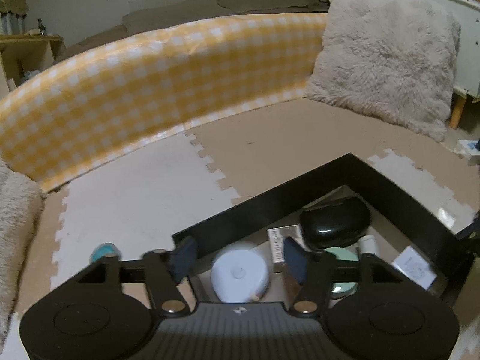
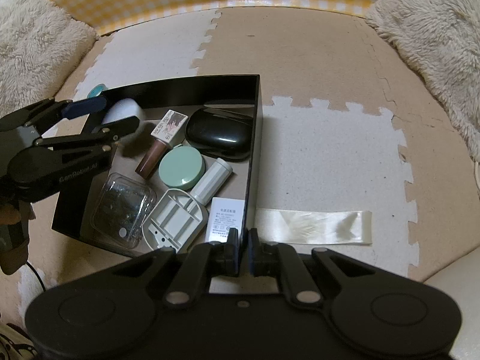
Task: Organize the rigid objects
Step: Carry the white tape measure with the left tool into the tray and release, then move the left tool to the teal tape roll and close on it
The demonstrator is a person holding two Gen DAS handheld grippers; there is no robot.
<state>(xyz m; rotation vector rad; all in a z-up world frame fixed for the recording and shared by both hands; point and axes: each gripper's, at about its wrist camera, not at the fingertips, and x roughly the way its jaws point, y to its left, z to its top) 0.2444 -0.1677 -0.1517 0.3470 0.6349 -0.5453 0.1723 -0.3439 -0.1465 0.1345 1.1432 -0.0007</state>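
One black box (image 2: 253, 126) sat on the foam mat (image 2: 324, 156), holding eight items, among them one white puck (image 1: 240, 273). Left gripper (image 1: 240, 259) stood open astride the puck, pads clear. Right gripper (image 2: 243, 247) was clamped on the box's wall. One ribbon (image 2: 312, 226) lay beside it.

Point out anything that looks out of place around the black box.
A small teal object sits on the foam mat just outside the black box, beyond its far left wall, while the other items lie inside. A cream ribbon strip also lies loose right of the box.
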